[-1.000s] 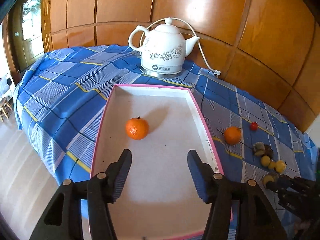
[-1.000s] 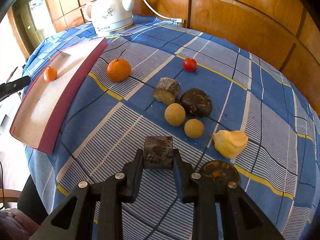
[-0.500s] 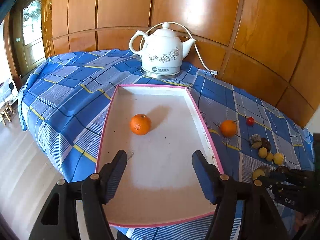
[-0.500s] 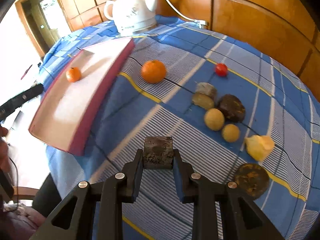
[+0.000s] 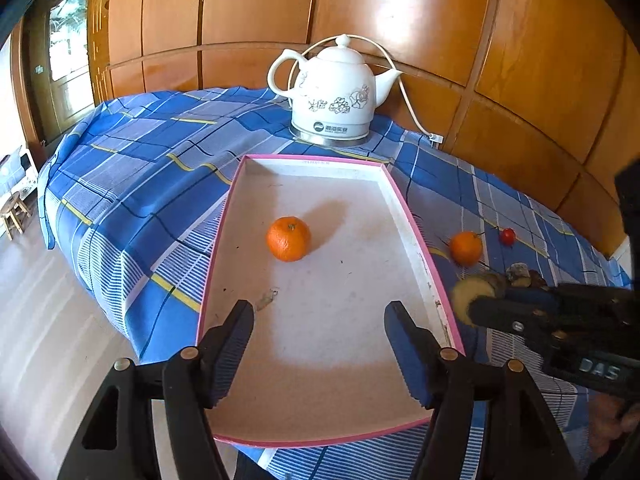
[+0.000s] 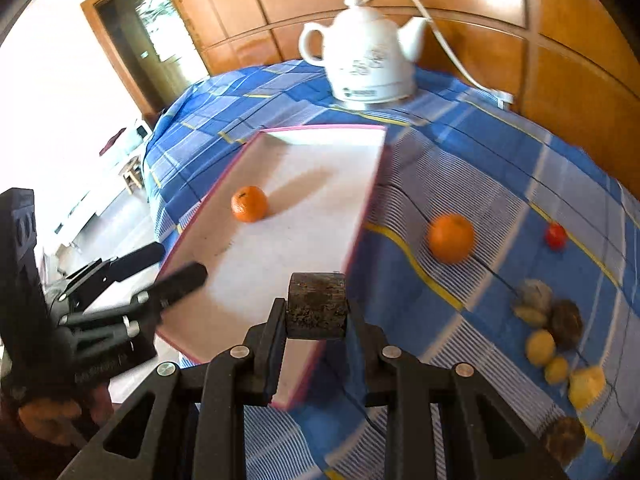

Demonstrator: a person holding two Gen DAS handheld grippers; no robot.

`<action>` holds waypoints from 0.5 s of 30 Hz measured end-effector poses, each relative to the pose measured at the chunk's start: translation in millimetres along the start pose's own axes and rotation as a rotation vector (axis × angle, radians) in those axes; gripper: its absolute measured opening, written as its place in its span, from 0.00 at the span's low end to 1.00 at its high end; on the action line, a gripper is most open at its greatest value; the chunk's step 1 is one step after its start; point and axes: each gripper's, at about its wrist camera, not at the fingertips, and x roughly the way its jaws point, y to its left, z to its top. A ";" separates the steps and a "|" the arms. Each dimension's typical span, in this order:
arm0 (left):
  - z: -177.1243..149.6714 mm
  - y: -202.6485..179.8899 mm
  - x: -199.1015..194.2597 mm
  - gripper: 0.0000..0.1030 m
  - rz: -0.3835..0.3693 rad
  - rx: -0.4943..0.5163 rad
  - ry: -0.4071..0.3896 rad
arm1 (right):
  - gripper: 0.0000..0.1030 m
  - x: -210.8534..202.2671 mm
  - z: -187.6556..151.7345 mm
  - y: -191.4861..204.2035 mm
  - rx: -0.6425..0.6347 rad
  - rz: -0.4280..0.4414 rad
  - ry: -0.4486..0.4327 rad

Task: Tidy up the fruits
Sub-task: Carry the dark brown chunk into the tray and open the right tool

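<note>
A pink-rimmed tray (image 5: 416,236) (image 6: 362,216) lies on the blue checked tablecloth with one orange (image 5: 288,239) (image 6: 249,203) in it. My right gripper (image 6: 317,312) is shut on a dark brown fruit piece (image 6: 317,306) and holds it over the tray's right rim; it shows in the left wrist view (image 5: 476,300) with the piece's pale cut face (image 5: 464,296). My left gripper (image 5: 319,354) is open and empty over the tray's near end. A second orange (image 5: 465,247) (image 6: 451,238) and a small red fruit (image 5: 508,236) (image 6: 556,235) lie on the cloth.
A white electric kettle (image 5: 336,96) (image 6: 366,64) with a cord stands behind the tray, against the wooden wall. Several brown and yellow fruits (image 6: 552,332) lie at the right of the cloth. The table edge drops to the floor on the left.
My right gripper has carried the dark fruit piece left, from over the cloth to the tray's right rim. My left gripper has drawn back from the orange and stays open.
</note>
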 end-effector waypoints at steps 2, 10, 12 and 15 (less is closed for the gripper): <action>-0.3 2.1 0.0 0.67 0.003 -0.004 0.001 | 0.27 9.6 7.0 6.0 -0.013 0.001 0.010; -1.6 8.5 4.4 0.67 0.006 -0.021 0.016 | 0.27 32.8 27.6 17.3 -0.030 -0.010 0.035; -2.2 9.0 5.2 0.67 0.005 -0.025 0.022 | 0.27 38.7 31.1 17.1 -0.028 -0.011 0.043; -3.2 10.6 6.4 0.67 0.010 -0.031 0.028 | 0.28 50.4 37.8 15.0 -0.015 -0.035 0.051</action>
